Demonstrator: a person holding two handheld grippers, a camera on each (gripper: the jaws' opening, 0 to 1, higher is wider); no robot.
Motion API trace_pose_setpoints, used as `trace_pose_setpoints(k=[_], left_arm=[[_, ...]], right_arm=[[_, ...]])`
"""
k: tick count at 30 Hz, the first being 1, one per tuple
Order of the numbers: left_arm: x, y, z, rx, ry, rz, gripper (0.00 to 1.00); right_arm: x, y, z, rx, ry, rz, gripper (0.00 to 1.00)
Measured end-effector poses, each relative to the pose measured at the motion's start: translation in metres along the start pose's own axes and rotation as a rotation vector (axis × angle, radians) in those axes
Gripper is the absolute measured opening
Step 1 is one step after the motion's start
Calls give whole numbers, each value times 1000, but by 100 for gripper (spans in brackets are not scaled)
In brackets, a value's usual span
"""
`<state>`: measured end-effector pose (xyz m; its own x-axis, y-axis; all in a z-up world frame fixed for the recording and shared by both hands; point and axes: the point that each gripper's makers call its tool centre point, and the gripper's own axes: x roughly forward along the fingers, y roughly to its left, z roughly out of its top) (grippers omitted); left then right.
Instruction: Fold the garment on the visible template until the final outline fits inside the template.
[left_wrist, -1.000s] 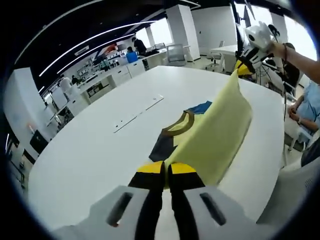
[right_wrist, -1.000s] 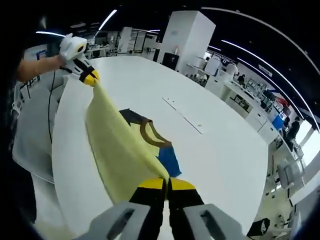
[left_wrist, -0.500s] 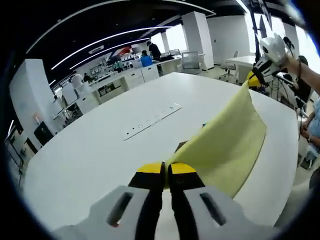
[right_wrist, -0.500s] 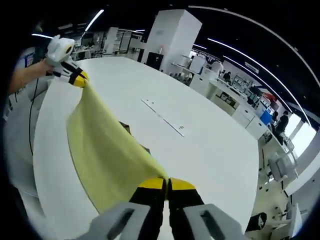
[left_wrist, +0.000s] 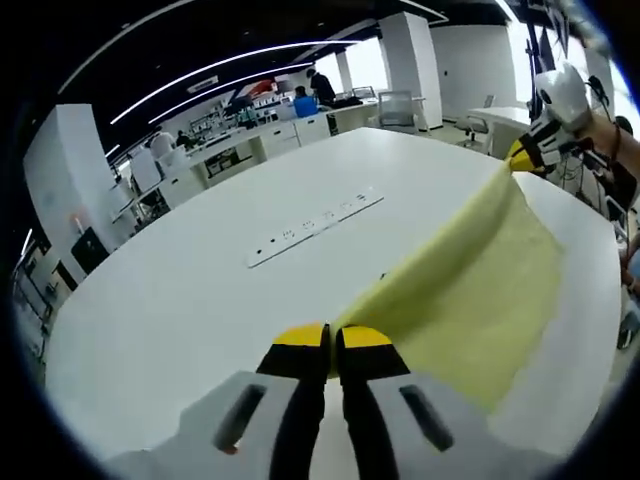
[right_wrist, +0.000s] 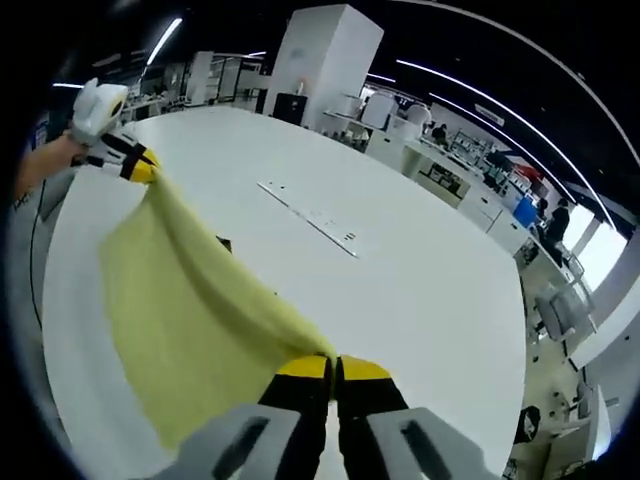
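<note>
Up front in the left gripper view, my left tongs (left_wrist: 331, 340) are pinched closed on one corner of the yellow garment (left_wrist: 470, 290), whose top edge runs taut to my right tongs (left_wrist: 527, 157), clamped on the far corner. The cloth hangs as a sheet over the right part of the white tabletop (left_wrist: 180, 300) — wide bare surface lies to the left, around the inset socket strip (left_wrist: 315, 227).

Across in the right gripper view, my right tongs (right_wrist: 333, 368) are closed on the garment (right_wrist: 190, 310); the stretched edge ends at the left tongs (right_wrist: 135, 166). The tabletop (right_wrist: 420, 290) is open toward its rounded far edge, beyond the socket strip (right_wrist: 305, 216).
</note>
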<state>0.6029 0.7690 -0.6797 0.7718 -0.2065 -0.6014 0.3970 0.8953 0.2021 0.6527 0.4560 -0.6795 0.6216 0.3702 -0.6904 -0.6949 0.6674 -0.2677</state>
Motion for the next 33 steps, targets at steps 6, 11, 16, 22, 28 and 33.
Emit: trace_pose_setpoints(k=[6,11,16,22,28,33], left_arm=[[26,-1,-22,-4,54,-19,0],[39,-1,-36,-45,74,-35,1],[49,-2,-49,-123,88,-38,1],[56,-6,-56,-60,90,-62,2],[59,-5,-54,-49,70,-90,4],[50,-10,-41,-41,-12,-148,23]], right_arm=[[25,4,-16,-24,43,-8,0],[45,8,-32,24,62,0,0],[55,11,-39,68,64,23,0],[67,14,-50,100,93,48,0],[71,18,-55,127,114,64,0],[63,16,-51,141,108,67,17]])
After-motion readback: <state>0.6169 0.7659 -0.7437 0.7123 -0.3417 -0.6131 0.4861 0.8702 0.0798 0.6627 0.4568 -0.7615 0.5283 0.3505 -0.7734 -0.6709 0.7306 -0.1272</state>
